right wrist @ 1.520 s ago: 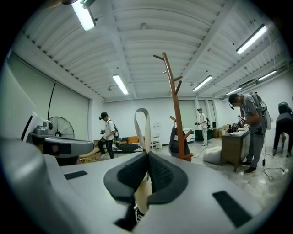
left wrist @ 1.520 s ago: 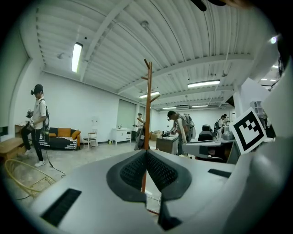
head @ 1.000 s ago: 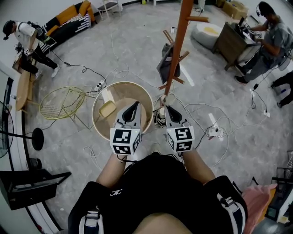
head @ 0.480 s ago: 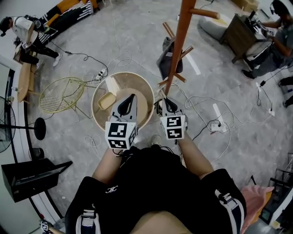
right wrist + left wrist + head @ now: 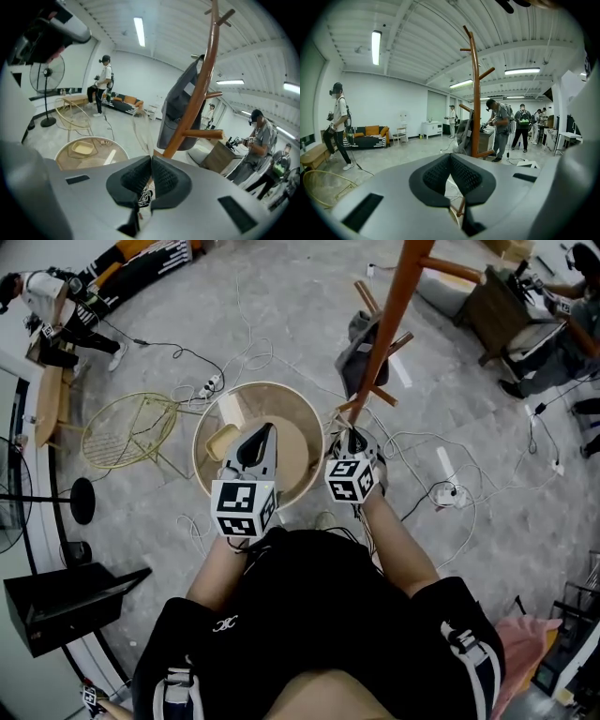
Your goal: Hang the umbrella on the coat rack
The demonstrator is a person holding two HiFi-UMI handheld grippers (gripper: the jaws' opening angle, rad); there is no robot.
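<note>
- the left gripper (image 5: 450, 161) has its ribbed pads (image 5: 433, 176) pressed tip to tip, clamped only on each other.
- the right gripper (image 5: 151, 161) is the same: its pads (image 5: 165, 177) meet at the tips. through the slit lower down only a blurred black-and-white patch shows.
- the coat rack (image 5: 202, 89) rises just beyond the right gripper's tips, which point at its lower pegs. in the head view this gripper sits close to the foot of the pole.
- the umbrella (image 5: 180, 108), as best i can read the dark grey folded bundle, hangs from a peg on the coat rack. it is above and ahead of the right gripper's tips, clear of both grippers.
- the left gripper is on the side of the right one away from the coat rack, over the near rim of a round table (image 5: 197, 451).
- other people stand well beyond the coat rack.
</note>
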